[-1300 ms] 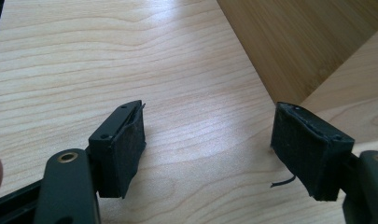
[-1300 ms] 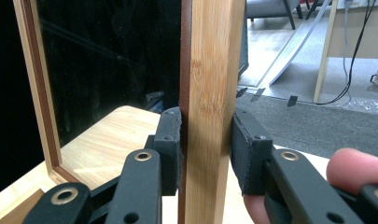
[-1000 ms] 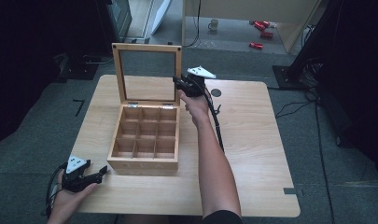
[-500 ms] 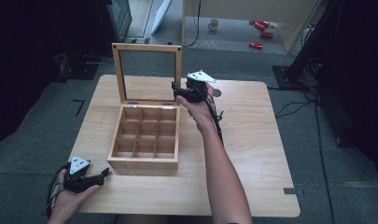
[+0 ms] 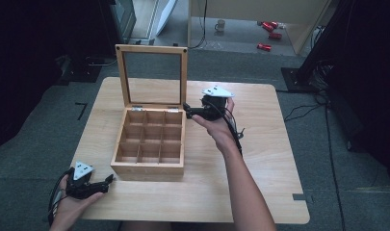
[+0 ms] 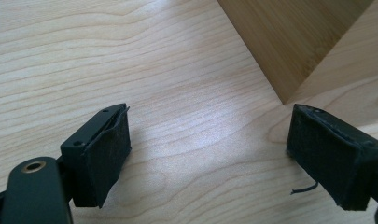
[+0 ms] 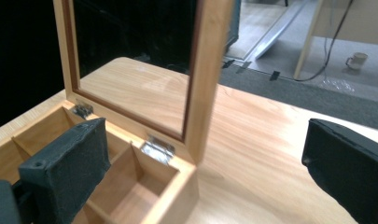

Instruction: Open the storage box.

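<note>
**A:** Backing my right claw (image 5: pixel 187 109) off the lid (image 5: pixel 152 73). Jaws have just been opening, now wide apart, nothing between them. Lid stands upright on its hinges (image 7: pixel 157 150), glass pane intact.

**B:** Box position?

**A:** Wooden box (image 5: pixel 149 144) sits mid-counter (image 5: pixel 260 159), nine empty compartments. Right claw is just beside the back right corner, near the hinge.

**B:** Left?

**A:** Left claw (image 5: pixel 107 181) rests on the counter near the front left corner. Jaws have been opening too, spread wide, empty.

**B:** Risks?

**A:** Probably a claw tip or trailing cable clipping the lid frame, so it drops shut. Bumping the box could slide it.
</note>
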The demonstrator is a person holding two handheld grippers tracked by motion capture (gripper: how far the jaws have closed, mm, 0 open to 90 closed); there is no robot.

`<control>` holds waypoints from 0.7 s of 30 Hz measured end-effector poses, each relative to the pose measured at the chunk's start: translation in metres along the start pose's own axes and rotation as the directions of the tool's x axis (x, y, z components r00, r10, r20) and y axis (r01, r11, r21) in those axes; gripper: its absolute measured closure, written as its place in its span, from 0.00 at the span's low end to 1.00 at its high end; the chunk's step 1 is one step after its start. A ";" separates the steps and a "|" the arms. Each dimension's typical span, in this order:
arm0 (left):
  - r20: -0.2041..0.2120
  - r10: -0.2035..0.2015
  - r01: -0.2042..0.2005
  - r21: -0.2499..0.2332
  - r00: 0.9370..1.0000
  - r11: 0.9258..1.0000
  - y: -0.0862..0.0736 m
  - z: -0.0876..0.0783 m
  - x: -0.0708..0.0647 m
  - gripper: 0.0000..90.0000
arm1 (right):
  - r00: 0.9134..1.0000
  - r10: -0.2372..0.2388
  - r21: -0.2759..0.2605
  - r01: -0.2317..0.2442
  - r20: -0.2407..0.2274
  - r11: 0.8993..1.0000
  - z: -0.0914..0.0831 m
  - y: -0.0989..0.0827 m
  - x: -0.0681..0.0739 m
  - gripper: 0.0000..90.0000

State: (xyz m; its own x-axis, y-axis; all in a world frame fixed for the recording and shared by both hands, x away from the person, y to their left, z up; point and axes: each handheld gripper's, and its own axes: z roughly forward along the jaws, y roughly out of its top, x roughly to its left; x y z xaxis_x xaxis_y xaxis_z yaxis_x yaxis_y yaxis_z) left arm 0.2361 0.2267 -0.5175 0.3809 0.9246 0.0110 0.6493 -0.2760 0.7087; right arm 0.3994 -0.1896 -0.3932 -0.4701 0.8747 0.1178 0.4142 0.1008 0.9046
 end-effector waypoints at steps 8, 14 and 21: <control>0.001 0.001 -0.001 0.001 1.000 1.000 0.000 0.000 0.000 0.15 | 0.999 0.015 0.007 -0.015 0.052 1.000 -0.034 -0.024 -0.014 0.00; 0.000 0.002 -0.002 0.001 1.000 1.000 0.000 0.000 0.000 0.15 | 0.997 0.033 0.002 -0.034 0.070 0.999 -0.059 -0.044 -0.026 0.00; 0.000 0.002 -0.002 0.001 1.000 1.000 0.000 0.000 0.000 0.15 | 0.994 0.050 0.008 -0.051 0.099 0.999 -0.083 -0.065 -0.038 0.00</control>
State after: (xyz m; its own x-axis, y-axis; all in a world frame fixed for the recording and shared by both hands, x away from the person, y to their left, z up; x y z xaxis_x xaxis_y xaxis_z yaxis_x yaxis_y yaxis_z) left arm 0.2364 0.2266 -0.5175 0.3817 0.9242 0.0124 0.6495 -0.2777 0.7079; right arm 0.3259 -0.2690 -0.4224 -0.3697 0.9211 0.1221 0.4440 0.0597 0.8941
